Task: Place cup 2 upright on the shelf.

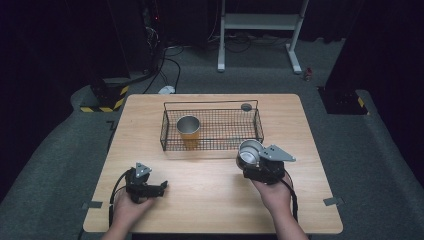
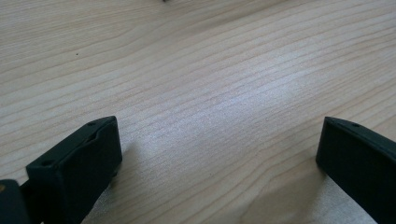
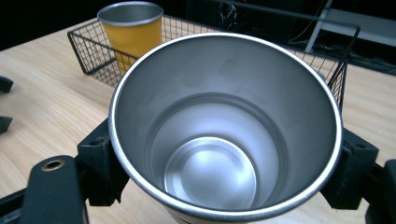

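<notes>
A person at a wooden table held a steel cup in the right gripper, its two black jaws pressed against opposite sides of the cup's wall just below the rim, the open mouth tipped toward the gripper's camera. The cup hung above the table's near right part, just in front of a black wire basket in which a second, yellow-sided cup stood upright at the left end. The left gripper rested low over the near left of the tabletop, jaws spread wide and holding nothing. The held cup looked thin-walled and light, rigid enough not to give under the squeeze, yet its polished, tapering wall seemed likely to slip if the grip loosened; a hold across the widest part near the rim, as here, appeared the surest. A small dark round object lay by the basket's far right corner, too small to identify.
</notes>
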